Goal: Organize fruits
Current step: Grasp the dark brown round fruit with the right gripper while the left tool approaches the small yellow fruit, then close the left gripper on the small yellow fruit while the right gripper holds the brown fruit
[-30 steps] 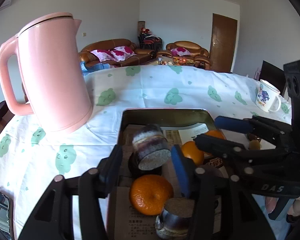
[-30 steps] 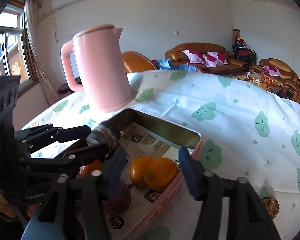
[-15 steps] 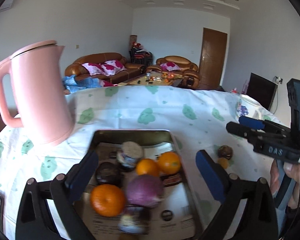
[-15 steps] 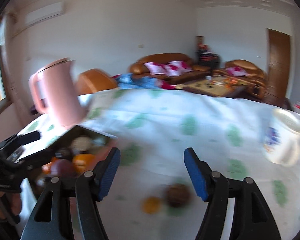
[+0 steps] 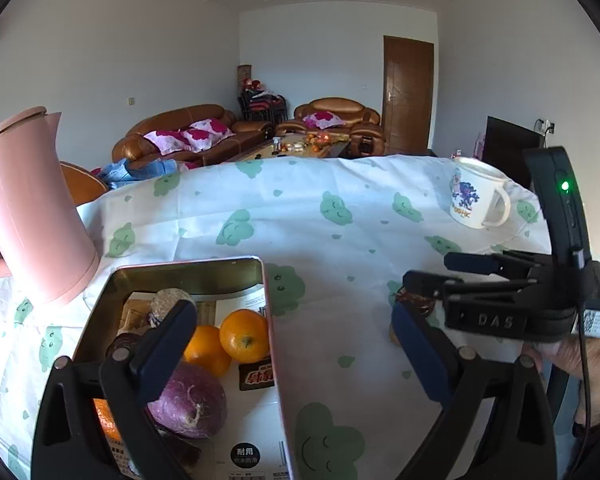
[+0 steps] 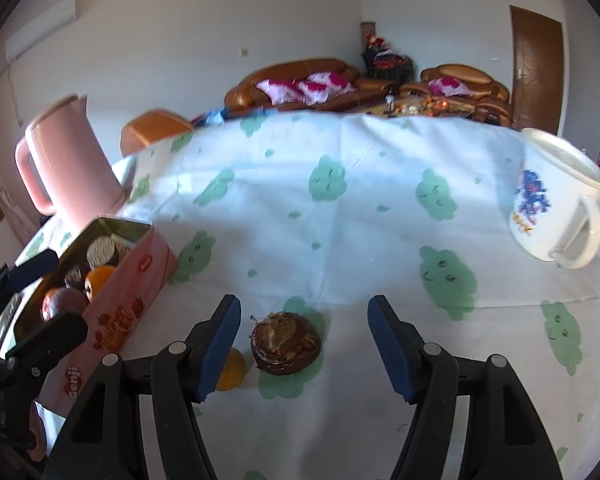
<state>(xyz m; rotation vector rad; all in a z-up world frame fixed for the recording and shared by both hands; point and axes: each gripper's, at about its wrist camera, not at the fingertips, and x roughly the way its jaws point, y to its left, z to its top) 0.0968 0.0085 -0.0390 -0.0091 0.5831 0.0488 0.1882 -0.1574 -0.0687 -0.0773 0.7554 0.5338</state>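
Note:
An open pink tin holds two oranges, a purple round fruit and a dark fruit with a cut grey top. My left gripper hangs open over the tin's right edge with nothing between its fingers. On the cloth to the right of the tin lie a brown wrinkled fruit and a small orange fruit. My right gripper stands open just above them; the brown fruit sits between its fingers, untouched, and the small one is half hidden behind the left finger.
A tall pink kettle stands behind the tin at the left. A white printed mug sits at the far right of the table. The white cloth with green prints covers the table; sofas and a door are behind.
My left gripper opened, let the cut-topped fruit go into the tin and pulled back. My right gripper swung right, away from the tin, to the two fruits on the cloth.

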